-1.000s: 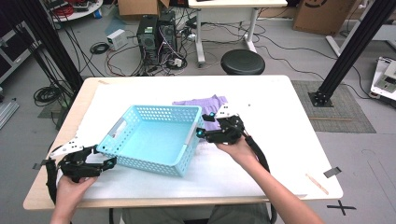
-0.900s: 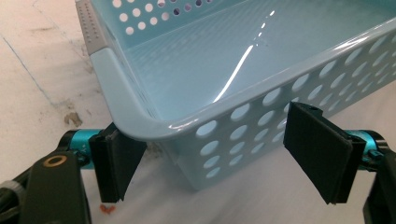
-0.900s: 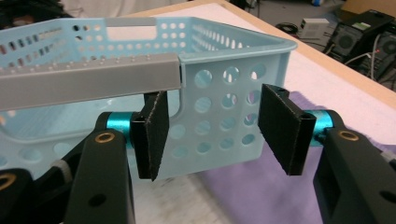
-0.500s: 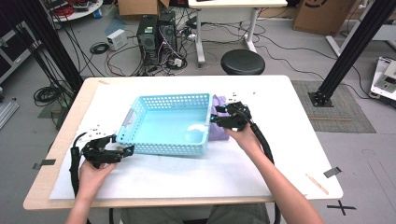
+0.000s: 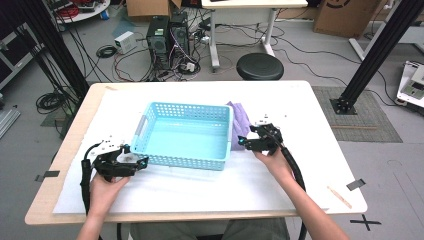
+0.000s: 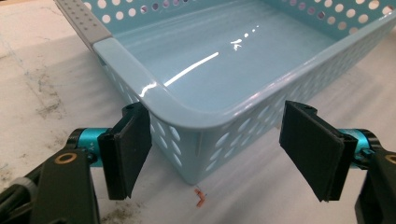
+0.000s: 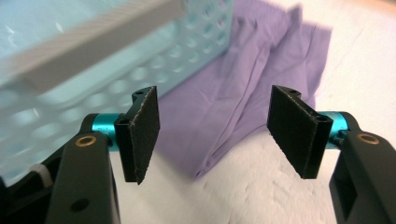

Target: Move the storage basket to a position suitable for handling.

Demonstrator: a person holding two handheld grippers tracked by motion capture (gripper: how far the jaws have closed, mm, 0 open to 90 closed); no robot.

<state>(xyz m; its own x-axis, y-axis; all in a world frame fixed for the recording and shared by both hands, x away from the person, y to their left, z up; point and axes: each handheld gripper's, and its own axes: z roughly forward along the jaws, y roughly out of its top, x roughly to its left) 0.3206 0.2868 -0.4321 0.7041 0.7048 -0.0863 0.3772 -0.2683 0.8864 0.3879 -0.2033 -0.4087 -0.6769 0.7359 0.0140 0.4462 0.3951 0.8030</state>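
Squared up on the table since a second ago, the blue basket (image 5: 185, 135) sits between the left gripper (image 5: 141, 162) and right gripper (image 5: 241, 143), both spread wide, the right's jaws just opened over the purple cloth (image 7: 252, 88).

One light-blue perforated plastic basket (image 5: 184, 134) stands on the table (image 5: 310, 110), and it has two grey handle strips, one on each short end. One purple cloth (image 5: 241, 121) lies just beside the basket. Two handheld grippers are on the table: the left gripper (image 5: 142, 162) and the right gripper (image 5: 242, 143), each with two black jaw pads. Two hands hold them, one each. One small orange scrap (image 6: 201, 197) lies on the white table cover by the basket's corner. Beyond the table there are one round black stool (image 5: 259, 66) and two dark computer towers (image 5: 169, 33).
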